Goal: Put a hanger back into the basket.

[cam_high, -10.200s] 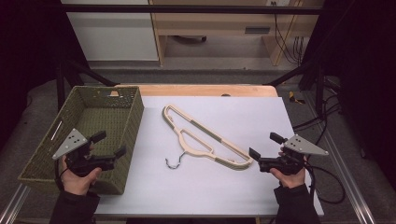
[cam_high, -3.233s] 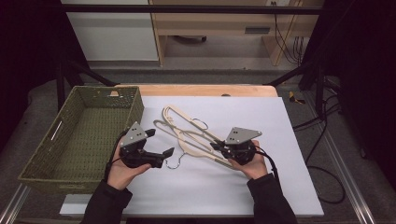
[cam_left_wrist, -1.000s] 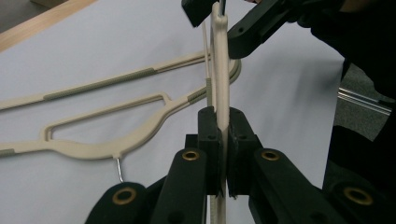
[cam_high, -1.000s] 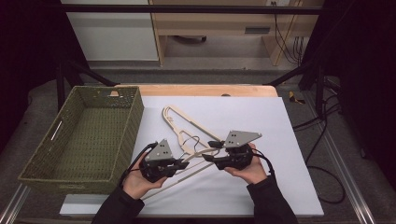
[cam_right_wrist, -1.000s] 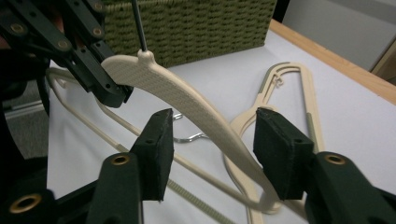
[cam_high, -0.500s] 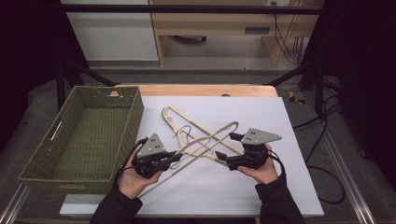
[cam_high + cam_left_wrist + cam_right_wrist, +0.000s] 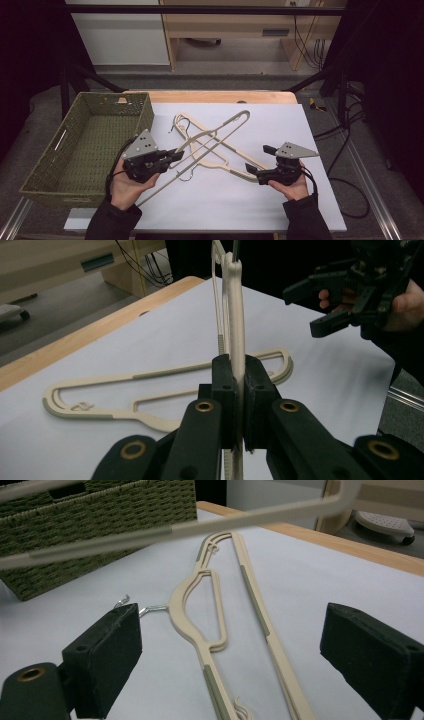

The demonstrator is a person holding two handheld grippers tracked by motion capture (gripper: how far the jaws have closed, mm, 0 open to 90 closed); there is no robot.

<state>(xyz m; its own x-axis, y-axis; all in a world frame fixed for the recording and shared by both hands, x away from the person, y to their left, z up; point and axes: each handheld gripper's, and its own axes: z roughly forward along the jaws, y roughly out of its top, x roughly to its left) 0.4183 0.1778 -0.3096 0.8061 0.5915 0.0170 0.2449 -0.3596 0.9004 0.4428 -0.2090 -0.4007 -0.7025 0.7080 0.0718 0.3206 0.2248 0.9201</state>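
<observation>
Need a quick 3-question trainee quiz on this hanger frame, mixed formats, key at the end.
1. True or false: the left hand-held gripper is shut on the raised hanger.
2. How do the right hand-held gripper's jaws stand? A) clamped on a hanger B) open, nothing between the pads C) shut on nothing
3. Fill in: the woven basket sits at the table's ____ side in the high view.

Key:
1. True; the pads press on its beam, and it is tilted up off the table.
2. B; they have just been opening, above the hanger on the table.
3. Left.
</observation>
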